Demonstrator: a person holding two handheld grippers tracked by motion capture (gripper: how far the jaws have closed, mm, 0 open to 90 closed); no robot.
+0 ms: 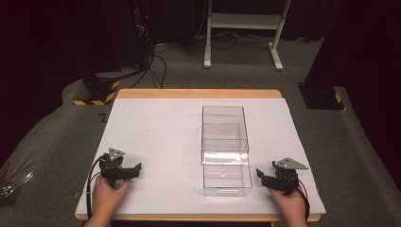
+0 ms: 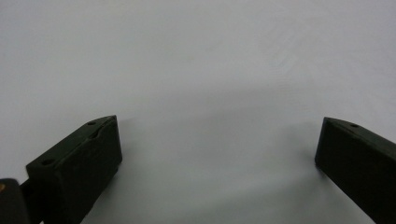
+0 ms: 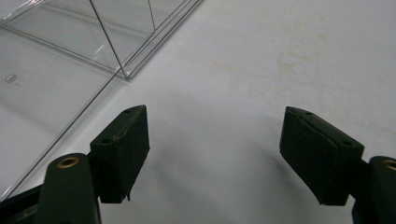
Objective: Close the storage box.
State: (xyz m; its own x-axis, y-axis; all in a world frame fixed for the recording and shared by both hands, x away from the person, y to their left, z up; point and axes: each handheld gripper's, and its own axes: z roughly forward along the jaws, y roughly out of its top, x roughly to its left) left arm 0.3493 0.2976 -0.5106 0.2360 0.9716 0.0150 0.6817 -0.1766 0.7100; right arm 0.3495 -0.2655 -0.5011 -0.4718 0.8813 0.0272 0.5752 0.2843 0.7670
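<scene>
Clear drawer box (image 1: 225, 149) lies between left gripper (image 1: 134, 170) and right gripper (image 1: 263, 177), jaws apart.

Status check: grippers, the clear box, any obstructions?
Left gripper open, empty. Right gripper open, empty, beside clear box. Box drawer pulled out. Nothing between.

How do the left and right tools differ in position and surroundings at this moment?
The left tool sits at the table's near left, well away from the clear box; the right tool sits at the near right, close beside the box's pulled-out drawer. The left gripper view shows bare white table between the jaws; the right gripper view also shows the box's edge. Both are open, empty and low over the table.
</scene>
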